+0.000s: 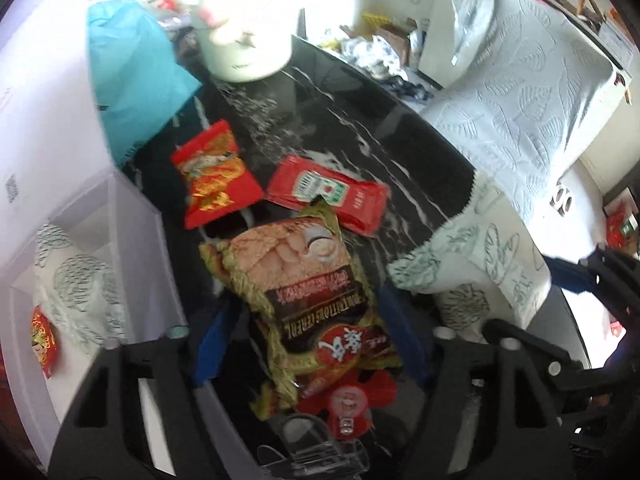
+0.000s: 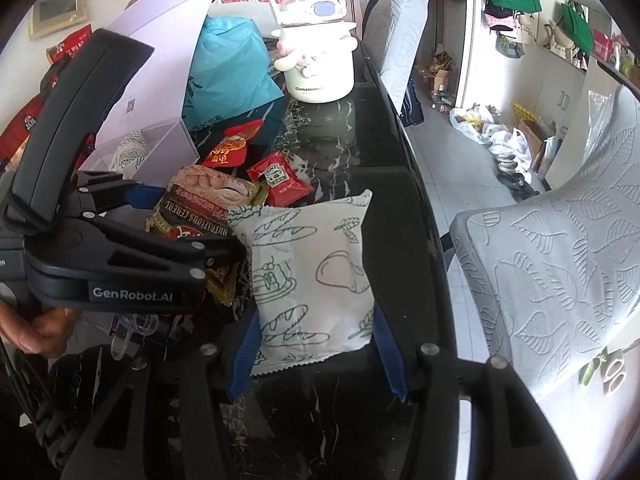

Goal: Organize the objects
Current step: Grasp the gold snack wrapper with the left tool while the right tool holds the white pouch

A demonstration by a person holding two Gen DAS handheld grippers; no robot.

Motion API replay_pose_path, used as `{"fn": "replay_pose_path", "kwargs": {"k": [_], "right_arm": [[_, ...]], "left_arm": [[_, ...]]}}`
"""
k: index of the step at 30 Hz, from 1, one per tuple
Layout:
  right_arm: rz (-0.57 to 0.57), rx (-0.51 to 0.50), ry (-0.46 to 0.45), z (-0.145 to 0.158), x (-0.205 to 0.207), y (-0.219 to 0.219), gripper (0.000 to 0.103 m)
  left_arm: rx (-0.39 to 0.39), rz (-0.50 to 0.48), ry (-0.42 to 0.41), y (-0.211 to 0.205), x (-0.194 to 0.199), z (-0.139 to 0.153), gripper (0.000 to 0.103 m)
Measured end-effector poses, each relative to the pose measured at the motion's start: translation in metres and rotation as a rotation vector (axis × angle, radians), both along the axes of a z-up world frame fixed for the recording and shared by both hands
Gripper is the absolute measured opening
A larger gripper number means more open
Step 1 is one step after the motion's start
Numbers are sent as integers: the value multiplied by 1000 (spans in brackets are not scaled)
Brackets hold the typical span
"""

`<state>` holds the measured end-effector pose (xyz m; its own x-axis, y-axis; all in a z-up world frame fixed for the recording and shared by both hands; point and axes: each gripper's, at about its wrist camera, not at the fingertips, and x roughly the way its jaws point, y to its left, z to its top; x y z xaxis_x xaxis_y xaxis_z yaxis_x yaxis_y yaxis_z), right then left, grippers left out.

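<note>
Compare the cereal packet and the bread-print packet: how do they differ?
The cereal packet is brown and gold with a photo print; the bread-print packet is white with green line drawings. The cereal packet is crinkled, the bread-print packet smooth and puffy. The cereal packet sits between the left gripper's fingers, the bread-print packet between the right gripper's. Both lie on the black table.
</note>
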<state>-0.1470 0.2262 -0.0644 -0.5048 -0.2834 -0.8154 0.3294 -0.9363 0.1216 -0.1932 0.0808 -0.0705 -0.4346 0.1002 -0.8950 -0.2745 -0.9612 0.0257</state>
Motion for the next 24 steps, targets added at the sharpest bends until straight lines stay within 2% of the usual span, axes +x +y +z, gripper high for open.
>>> {"fn": "replay_pose_path", "kwargs": {"k": [1,2,5,7,20,24], "right_arm": [[1,-4,5,0,1,0,52],[5,-2,17,0,3,-1,50],[7,6,44,2,9,-4,48],[-8,-8,47,3,10,-3,47],[-100,-60,60,15,42,19,44],[-127,-53,57,17,58,26,44]], "left_arm": [[6,15,9,-5,0,3,44],[20,20,8,-8,-1,4,39],[65,19,-5,-14,-1,9,28],[69,20,8,-14,2,13,24],[42,-100,23,13,30,26,18],[7,-142,24,27,41,24,18]]}}
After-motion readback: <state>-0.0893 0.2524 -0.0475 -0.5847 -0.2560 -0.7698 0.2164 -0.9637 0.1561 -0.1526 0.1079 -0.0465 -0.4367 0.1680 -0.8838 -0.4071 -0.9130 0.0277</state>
